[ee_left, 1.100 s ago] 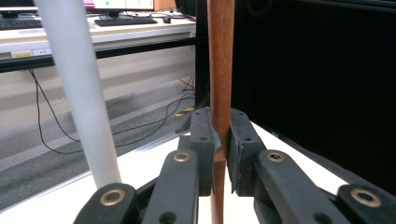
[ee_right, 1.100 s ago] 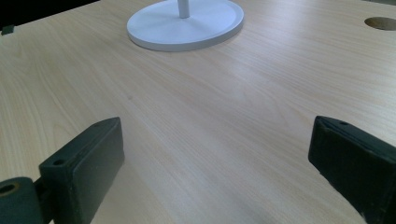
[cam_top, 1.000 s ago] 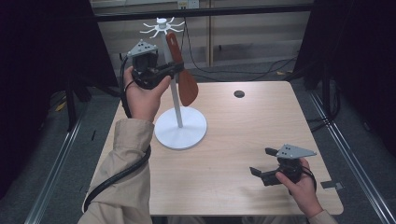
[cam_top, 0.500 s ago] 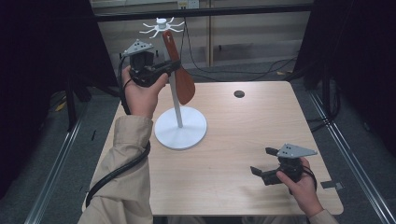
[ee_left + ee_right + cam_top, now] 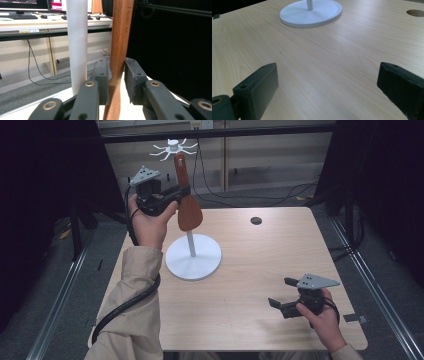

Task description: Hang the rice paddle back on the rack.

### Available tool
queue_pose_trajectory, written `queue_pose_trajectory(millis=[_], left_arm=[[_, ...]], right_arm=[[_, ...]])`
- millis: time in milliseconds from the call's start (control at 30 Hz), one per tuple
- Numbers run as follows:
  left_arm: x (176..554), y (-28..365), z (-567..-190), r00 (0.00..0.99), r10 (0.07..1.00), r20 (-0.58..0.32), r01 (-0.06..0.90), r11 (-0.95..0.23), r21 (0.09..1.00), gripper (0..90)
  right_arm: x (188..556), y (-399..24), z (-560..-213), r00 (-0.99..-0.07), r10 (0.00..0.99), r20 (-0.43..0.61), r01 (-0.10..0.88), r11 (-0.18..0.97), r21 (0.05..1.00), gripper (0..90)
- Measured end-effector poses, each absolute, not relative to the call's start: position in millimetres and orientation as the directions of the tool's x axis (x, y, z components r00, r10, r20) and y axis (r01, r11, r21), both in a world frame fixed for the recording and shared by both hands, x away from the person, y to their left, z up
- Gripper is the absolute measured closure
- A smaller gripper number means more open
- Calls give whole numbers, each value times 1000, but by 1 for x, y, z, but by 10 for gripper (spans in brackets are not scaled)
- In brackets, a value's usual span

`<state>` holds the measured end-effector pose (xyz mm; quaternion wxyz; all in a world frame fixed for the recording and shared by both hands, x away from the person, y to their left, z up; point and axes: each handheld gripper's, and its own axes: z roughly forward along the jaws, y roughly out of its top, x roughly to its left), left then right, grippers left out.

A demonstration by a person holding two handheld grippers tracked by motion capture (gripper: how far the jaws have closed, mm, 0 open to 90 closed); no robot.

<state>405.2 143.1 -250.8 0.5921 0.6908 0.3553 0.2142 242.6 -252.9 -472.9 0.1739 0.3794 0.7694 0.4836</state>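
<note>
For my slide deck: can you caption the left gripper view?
Left gripper clamped on a wooden spatula's handle, held upright beside the white stand pole.

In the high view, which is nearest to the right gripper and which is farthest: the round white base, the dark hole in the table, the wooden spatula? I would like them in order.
From the right gripper:
1. Round white base, on the table to its left and ahead.
2. Dark hole, near the table's far edge.
3. Wooden spatula, raised beside the stand's pole, held in the left gripper.
</note>
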Motion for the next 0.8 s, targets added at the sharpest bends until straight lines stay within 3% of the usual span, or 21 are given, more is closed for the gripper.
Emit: queue_pose_trajectory(millis=[367, 800], left_arm=[[403, 145, -253, 643, 759, -104, 222, -55, 973, 609], [400, 146, -258, 616, 782, -94, 224, -59, 973, 376]], right_arm=[[242, -252, -472, -656, 749, 92, 409, 250, 878, 31], [242, -252, -471, -658, 748, 89, 406, 252, 878, 31]])
